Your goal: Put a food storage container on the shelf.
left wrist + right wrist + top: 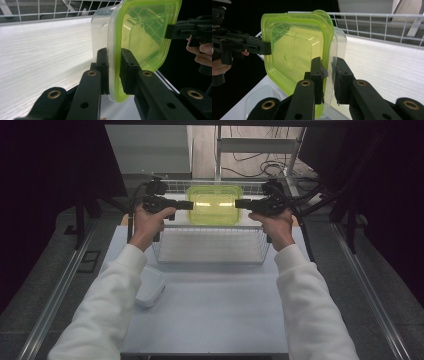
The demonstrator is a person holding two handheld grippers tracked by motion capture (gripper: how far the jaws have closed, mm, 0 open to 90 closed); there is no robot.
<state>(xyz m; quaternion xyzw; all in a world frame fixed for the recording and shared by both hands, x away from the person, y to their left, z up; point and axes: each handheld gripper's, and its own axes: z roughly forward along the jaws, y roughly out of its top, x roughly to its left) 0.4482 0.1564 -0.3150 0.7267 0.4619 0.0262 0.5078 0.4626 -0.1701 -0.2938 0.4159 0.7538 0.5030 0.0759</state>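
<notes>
Setting: a lab recording rig, not a home. Pale worktop (210,315) sits in a dark enclosure, black panels left and right. Metal rails (55,295) run along both sides of it on grey floor. Far side: loose cables (260,167) coiled on the floor by a metal frame (260,145) and a white cabinet (150,147). Wire basket (212,245) at the far end of the worktop. Person in white sleeves (107,310) holds camera-bearing grippers (160,202) trailing cables.
</notes>
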